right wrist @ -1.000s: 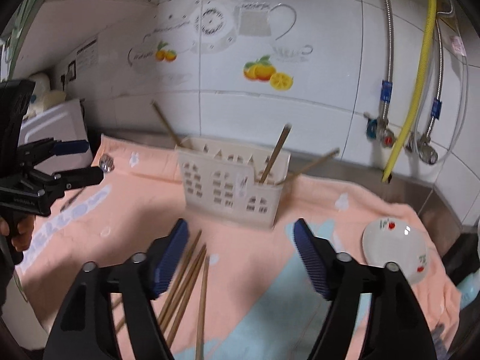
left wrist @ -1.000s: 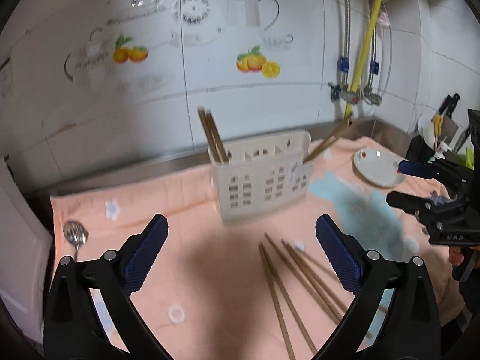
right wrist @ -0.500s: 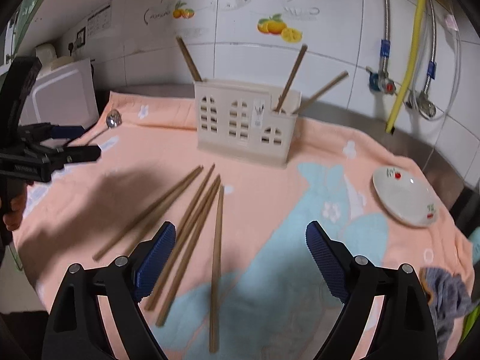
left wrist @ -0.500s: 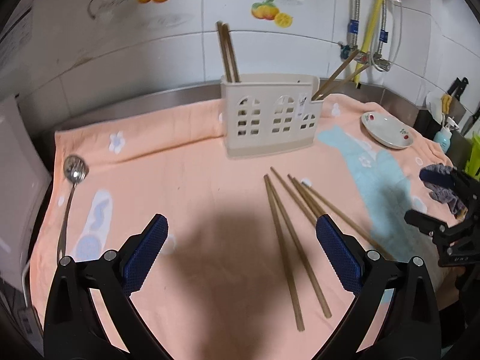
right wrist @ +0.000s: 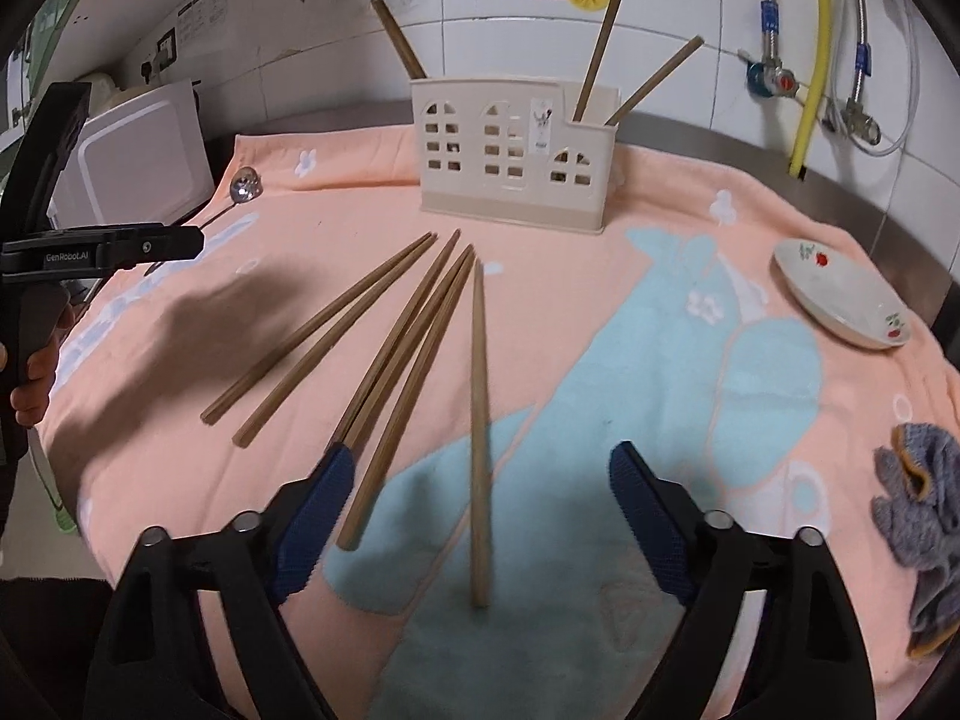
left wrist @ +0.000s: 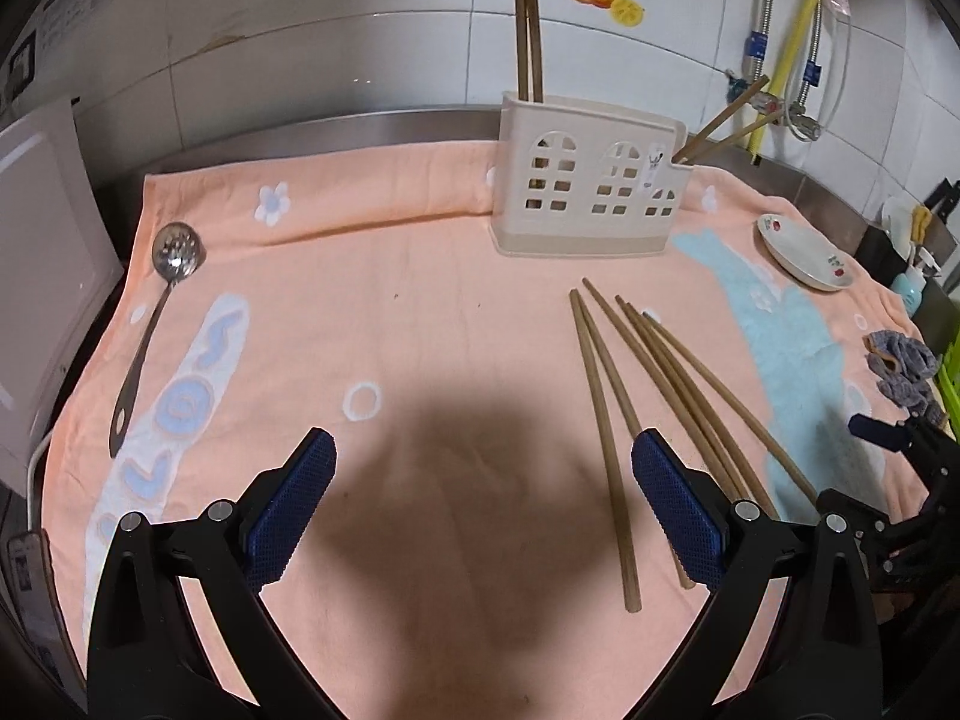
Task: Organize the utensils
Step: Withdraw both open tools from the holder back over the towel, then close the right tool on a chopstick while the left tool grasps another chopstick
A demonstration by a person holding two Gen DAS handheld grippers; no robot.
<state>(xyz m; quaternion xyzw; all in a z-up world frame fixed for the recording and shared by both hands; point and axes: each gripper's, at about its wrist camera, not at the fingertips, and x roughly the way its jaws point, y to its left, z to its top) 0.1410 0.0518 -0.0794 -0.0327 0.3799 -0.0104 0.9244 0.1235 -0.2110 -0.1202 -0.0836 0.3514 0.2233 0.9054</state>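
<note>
My left claw (left wrist: 483,507) is spread wide and holds nothing; under it lies bare peach towel (left wrist: 420,312) in my own shadow, with open room ahead. My right claw (right wrist: 474,522) is also wide, its jaws closing a little, gripping nothing. One loose chopstick (right wrist: 478,420) lies on the towel between its blue pads, which do not touch it. Another chopstick's near end sits just beside the left pad (right wrist: 312,525).

The loose chopsticks (left wrist: 654,396) fan out on the towel, just right of my left claw, their far tips pointing toward the utensil holder (left wrist: 585,192). To the left, near the towel's edge, a slotted spoon (left wrist: 150,324) lies well apart from everything else. At the right edge is a crumpled grey cloth (right wrist: 924,516), and farther on, a small white dish (right wrist: 840,294).

The cream holder stands upright near the towel's back edge. Two chopsticks stand in its left end and two lean out of its right end. Behind it run a steel counter lip and a tiled wall (left wrist: 360,60).
</note>
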